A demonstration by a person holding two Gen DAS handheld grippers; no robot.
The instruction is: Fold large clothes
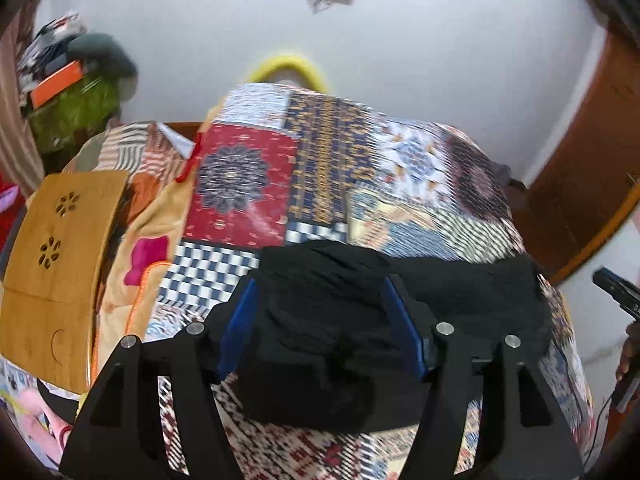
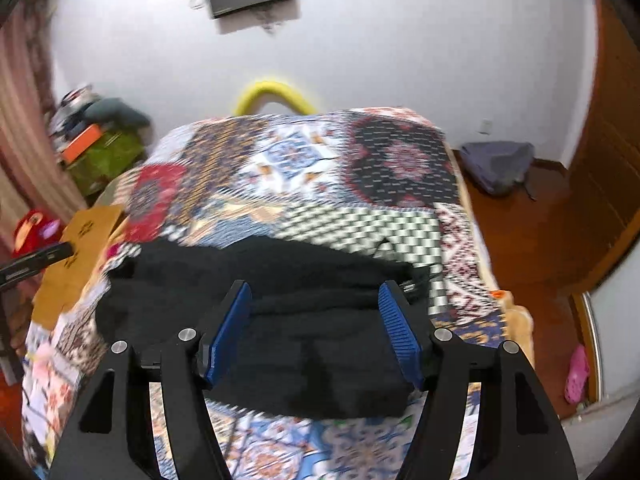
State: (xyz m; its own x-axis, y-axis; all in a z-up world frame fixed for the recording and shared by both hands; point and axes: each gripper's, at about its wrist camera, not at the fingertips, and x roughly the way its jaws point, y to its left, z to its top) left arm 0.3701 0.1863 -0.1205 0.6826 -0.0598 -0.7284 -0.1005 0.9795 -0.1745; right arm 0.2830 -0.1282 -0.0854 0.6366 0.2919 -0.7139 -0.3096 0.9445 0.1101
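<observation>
A black garment [image 1: 460,296] lies bunched in a wide band across the near part of a patchwork bedspread [image 1: 320,160]. My left gripper [image 1: 320,284] hovers over the garment's left portion, open. Its blue pads [image 1: 240,320] stand wide apart and nothing is pinched between them. In the right wrist view the same garment [image 2: 180,280] stretches from left to right over the bedspread [image 2: 304,168]. My right gripper [image 2: 314,288] is open above its right portion, and its pads [image 2: 400,336] are clear of the cloth. Both views are motion-blurred.
A wooden lap table [image 1: 60,248] rests on the bed's left side. A yellow curved object [image 2: 272,94] sticks up behind the bed. A green-covered pile [image 1: 76,112] stands at the far left. A grey bag [image 2: 496,164] and a pink shoe [image 2: 578,372] lie on the wooden floor at the right.
</observation>
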